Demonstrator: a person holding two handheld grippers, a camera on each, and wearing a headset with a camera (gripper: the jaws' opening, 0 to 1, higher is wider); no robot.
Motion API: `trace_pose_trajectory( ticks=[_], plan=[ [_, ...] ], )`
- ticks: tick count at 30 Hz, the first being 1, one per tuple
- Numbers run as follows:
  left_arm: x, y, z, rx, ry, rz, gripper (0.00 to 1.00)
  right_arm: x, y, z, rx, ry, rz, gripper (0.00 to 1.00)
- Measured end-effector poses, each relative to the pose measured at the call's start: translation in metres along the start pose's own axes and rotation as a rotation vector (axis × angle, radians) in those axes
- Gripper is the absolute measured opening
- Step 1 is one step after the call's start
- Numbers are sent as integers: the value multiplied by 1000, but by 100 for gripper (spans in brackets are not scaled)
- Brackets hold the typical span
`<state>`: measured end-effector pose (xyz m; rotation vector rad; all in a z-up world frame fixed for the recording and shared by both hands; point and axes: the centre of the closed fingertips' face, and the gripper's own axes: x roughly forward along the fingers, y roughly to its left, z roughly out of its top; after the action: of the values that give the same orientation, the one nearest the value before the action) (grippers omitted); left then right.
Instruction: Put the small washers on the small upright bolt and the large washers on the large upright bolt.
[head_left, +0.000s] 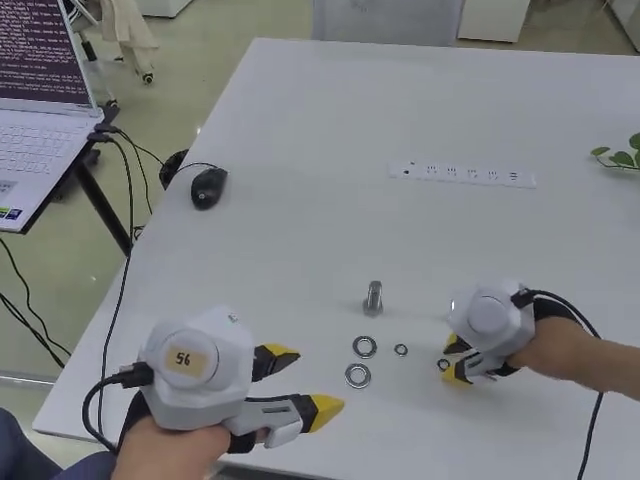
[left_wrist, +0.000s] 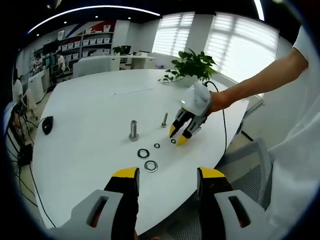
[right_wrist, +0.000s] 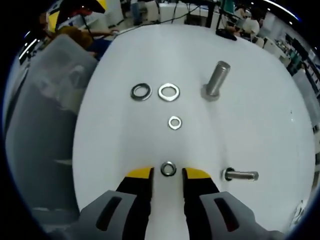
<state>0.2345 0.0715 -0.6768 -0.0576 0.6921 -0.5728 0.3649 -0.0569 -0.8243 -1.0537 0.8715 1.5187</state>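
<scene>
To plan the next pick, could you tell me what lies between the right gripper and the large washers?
In the right gripper view, a second small washer lies there, beyond the one at the right gripper's tips.

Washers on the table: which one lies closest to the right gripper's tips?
The small washer between the right gripper's yellow tips; the other small washer and both large washers lie farther out.

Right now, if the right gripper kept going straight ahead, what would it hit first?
The right gripper would probably meet the small washer at its jaw tips first; a second small washer lies farther along that line.
</scene>
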Motion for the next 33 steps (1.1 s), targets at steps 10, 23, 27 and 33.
trace_pose_trajectory(
  ticks=[10,23,27,33],
  plan=[
    [2,-1,0,-4,-1,0,45,0,1,-1,-102,66,15,18],
    [1,1,1,-1,-4,1,45,0,0,-3,11,-27,-41,13],
    [0,4,0,-4,-4,7,45,-1,1,-4,53,-46,-54,13],
    [-3,6,0,-10,-7,15,45,-4,1,-7,124,-81,-63,13]
  ],
)
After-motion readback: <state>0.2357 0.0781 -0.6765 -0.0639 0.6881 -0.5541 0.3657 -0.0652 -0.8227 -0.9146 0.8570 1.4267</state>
